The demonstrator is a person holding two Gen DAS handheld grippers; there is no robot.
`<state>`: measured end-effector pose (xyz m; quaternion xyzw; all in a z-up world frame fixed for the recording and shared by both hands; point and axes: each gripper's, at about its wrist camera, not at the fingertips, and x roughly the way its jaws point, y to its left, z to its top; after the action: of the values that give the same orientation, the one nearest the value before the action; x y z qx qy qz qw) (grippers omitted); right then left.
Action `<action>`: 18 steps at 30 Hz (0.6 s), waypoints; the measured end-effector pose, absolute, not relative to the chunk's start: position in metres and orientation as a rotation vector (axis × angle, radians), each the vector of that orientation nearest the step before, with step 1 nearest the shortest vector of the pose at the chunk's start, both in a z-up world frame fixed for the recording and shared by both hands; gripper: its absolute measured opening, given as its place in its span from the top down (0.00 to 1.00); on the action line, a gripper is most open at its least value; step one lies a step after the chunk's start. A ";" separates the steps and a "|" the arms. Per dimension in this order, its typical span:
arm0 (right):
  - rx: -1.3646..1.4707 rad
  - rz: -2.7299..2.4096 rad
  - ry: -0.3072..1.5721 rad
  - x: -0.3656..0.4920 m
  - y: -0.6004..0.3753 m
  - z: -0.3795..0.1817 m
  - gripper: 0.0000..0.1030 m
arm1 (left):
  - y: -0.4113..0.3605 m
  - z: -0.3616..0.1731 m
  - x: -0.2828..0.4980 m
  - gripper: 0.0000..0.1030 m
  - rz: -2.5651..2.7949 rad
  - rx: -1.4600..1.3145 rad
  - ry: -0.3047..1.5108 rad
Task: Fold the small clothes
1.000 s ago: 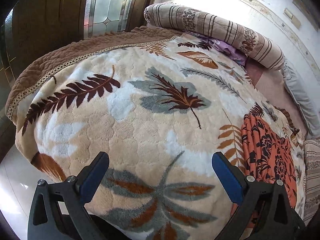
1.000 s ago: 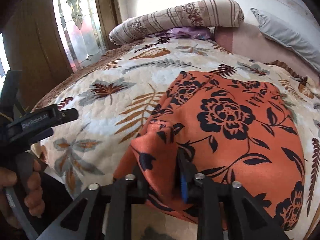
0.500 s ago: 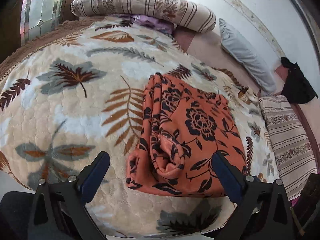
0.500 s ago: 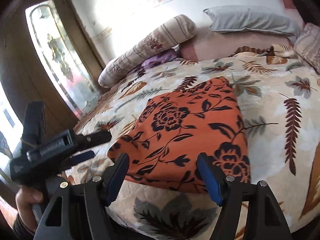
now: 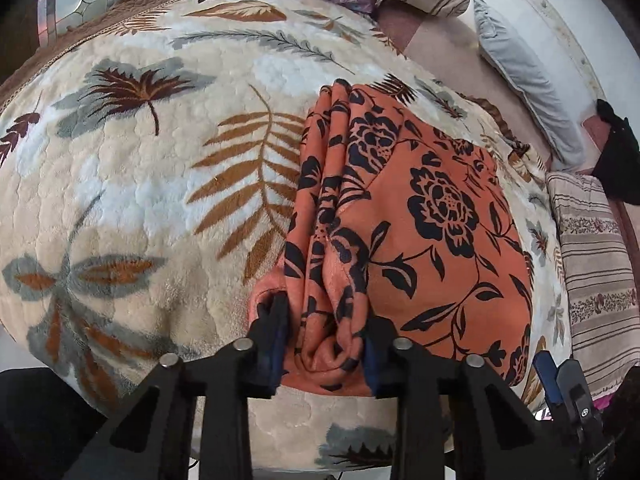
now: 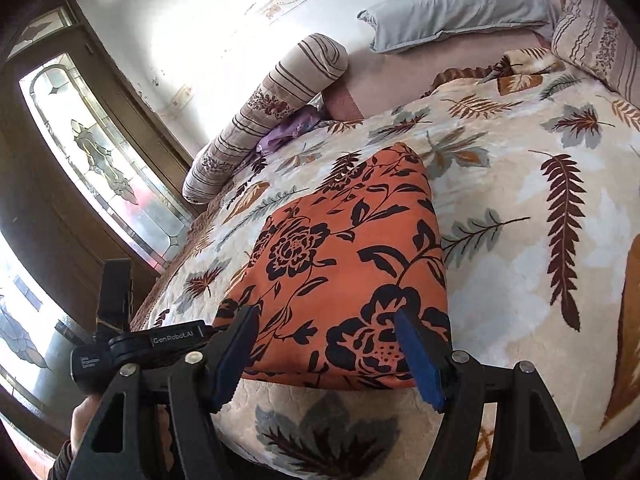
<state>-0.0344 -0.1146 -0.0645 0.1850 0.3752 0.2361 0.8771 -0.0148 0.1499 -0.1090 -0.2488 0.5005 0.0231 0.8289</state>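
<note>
Left tool (image 5: 324, 344) is closing right now on the near left corner of the cloth (image 5: 432, 248), and the bunched layers are already squeezed between its blue pads – that's a pinch on the stacked edges. Right tool (image 6: 328, 354) hovers at the near edge of the same cloth (image 6: 344, 264), jaws spread wide and nothing pressed between them; the fabric shows between the fingers but I judge it isn't gripped.

The cloth is an orange piece with black flowers, lying folded into a rough rectangle on the bed, close to the near edge of the blanket (image 5: 140, 184). Along its left side the layers pile up in soft ridges, so it's clearly limp and light, with no stiffness to hold a shape. It looks a bit fleecy, so probably not slippery, and nothing about it is fragile. Best hold, I'd say, is at the corners where the layers meet, catching every layer at once, or the inner ones will slide out and the fold will sag.

The surface is a plush leaf-print blanket, thick and yielding; it dimples beside the left tool, so pressing down will sink rather than give a firm crease. Behind, a striped bolster (image 6: 264, 120) lies by a purple garment (image 6: 288, 134), a grey pillow (image 6: 452, 12) rests against the white wall, and a dark wooden door with patterned glass (image 6: 100, 168) stands to the left. A hand (image 6: 80, 424) holds the left tool's grip
</note>
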 end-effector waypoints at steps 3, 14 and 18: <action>0.401 0.475 0.779 -0.032 -0.120 -0.064 0.29 | 0.147 -0.084 -0.029 0.86 0.047 -0.513 0.961; 0.384 0.538 0.774 -0.002 -0.111 -0.037 0.27 | 0.145 -0.108 -0.037 0.80 0.053 -0.455 0.995; 0.392 0.561 0.867 0.024 -0.101 -0.059 0.26 | 0.155 -0.079 -0.045 0.73 0.040 -0.484 0.926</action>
<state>0.0244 -0.1013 -0.0592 0.1860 0.4119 0.2664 0.8513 -0.0455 0.1553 -0.0794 -0.2309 0.4423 0.0190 0.8664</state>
